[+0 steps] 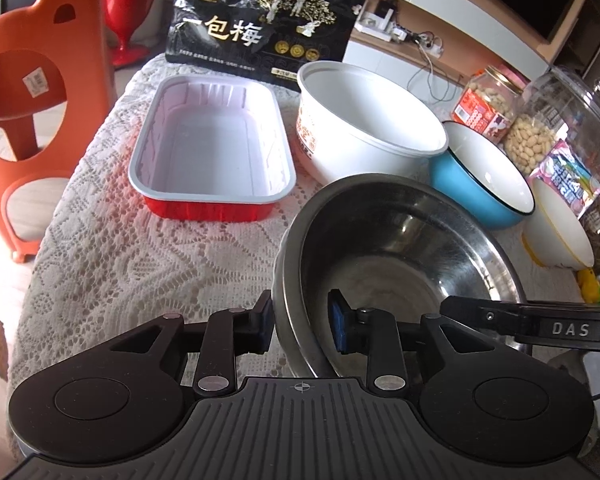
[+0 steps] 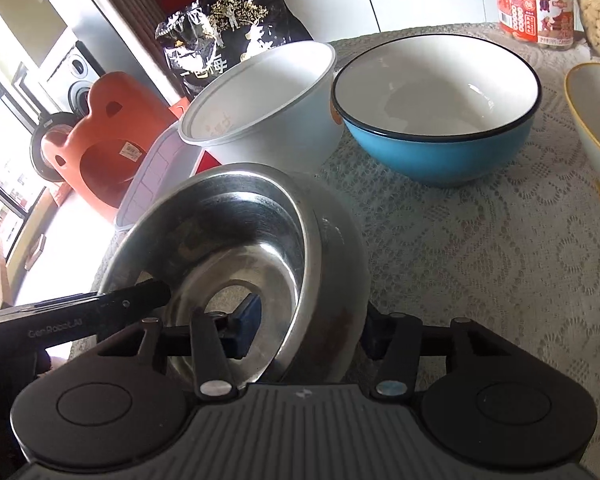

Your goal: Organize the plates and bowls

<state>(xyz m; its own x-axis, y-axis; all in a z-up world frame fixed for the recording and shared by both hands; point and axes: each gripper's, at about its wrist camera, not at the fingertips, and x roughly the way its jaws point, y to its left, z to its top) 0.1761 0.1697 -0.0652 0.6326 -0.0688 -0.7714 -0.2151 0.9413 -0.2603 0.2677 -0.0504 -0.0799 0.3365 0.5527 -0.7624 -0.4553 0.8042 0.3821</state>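
A steel bowl point(image 1: 400, 248) is tilted over the lace-covered table, and also shows in the right wrist view point(image 2: 236, 240). My left gripper point(image 1: 302, 326) is shut on its near left rim. My right gripper point(image 2: 306, 332) is shut on its right rim. Behind it stand a white paper bowl point(image 1: 372, 120), a blue enamel bowl point(image 1: 488, 176) and a yellow-rimmed white bowl point(image 1: 560, 228). They also show in the right wrist view: the white paper bowl point(image 2: 268, 96), the blue bowl point(image 2: 436, 104), the yellow-rimmed bowl point(image 2: 596, 120). A red tray with a white inside point(image 1: 212, 148) lies at the left.
A black snack bag point(image 1: 260, 28) stands at the table's back. Jars of peanuts point(image 1: 488, 100) and snack packets point(image 1: 568, 176) crowd the right side. An orange plastic stool point(image 1: 32, 100) stands off the table's left edge. The lace tablecloth point(image 1: 140, 260) covers the table.
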